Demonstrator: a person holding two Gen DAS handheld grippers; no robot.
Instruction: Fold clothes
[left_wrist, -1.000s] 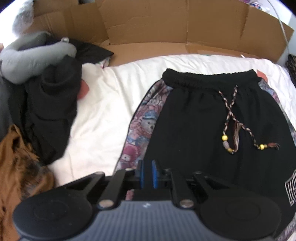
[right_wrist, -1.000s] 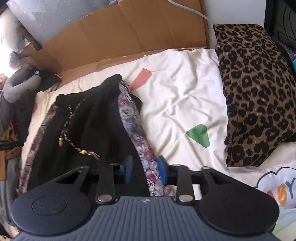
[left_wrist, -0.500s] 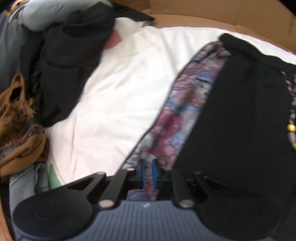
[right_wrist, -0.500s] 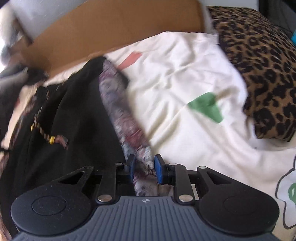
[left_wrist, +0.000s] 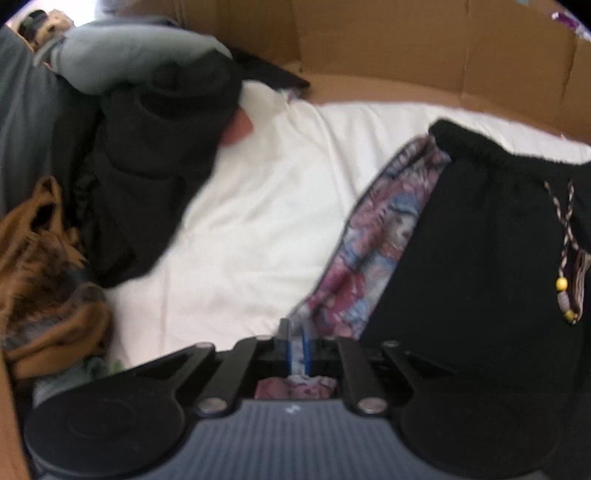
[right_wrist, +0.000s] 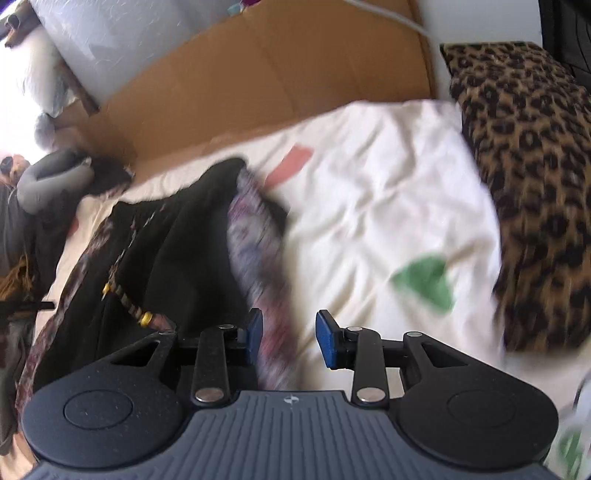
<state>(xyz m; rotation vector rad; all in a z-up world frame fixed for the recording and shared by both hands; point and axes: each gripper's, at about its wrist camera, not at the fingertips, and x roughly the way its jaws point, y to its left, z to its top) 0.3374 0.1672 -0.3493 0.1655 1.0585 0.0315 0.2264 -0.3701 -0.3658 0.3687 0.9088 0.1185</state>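
Black shorts (left_wrist: 476, 236) with patterned side panels and a beaded drawstring (left_wrist: 567, 258) lie flat on the white bedsheet (left_wrist: 258, 206). My left gripper (left_wrist: 294, 347) is shut on the patterned left side panel (left_wrist: 373, 243) near the hem. In the right wrist view the shorts (right_wrist: 166, 254) lie left of centre. My right gripper (right_wrist: 289, 338) is open, its blue pads either side of the patterned right panel (right_wrist: 258, 258), not clamping it.
A pile of dark, grey and brown clothes (left_wrist: 110, 155) sits at the left. Cardboard (left_wrist: 406, 48) lines the far edge of the bed. A leopard-print pillow (right_wrist: 535, 166) lies at the right. The sheet (right_wrist: 388, 206) has coloured patches.
My right gripper has opened and let go of the right patterned panel. The left gripper stays shut on the left panel and has shifted slightly.
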